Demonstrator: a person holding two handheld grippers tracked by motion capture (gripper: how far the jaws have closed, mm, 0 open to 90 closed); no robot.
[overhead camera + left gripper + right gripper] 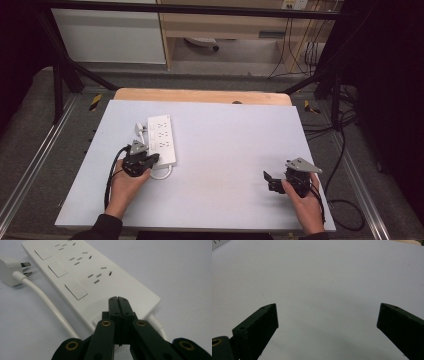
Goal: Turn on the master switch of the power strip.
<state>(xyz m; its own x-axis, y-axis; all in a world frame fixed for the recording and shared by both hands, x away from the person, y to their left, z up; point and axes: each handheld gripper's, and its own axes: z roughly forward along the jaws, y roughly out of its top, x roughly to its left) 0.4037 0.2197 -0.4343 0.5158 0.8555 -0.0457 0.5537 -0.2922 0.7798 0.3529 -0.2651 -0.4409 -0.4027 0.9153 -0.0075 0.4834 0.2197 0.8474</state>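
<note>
White against the pale grey tabletop, a three-outlet power strip is lying left of centre in the high view, its long side running from six toward twelve o'clock. We are watching the left gripper resting at the strip's near end, its jaws pressed together with nothing between them; in the left gripper view the joined tips are sitting right over the strip's nearest corner, though we cannot tell whether they are touching the casing. Three rocker switches are lining the strip's nine o'clock edge there, each beside its set of slots. The strip's white cord is curling out from the near end and running back along that side to its plug, which is lying on the table just beside the strip's far end, prongs pointing at the casing. At about four o'clock in the high view, well apart from the strip, we are seeing the right gripper held low over bare tabletop, jaws standing wide apart and gripping nothing.
</note>
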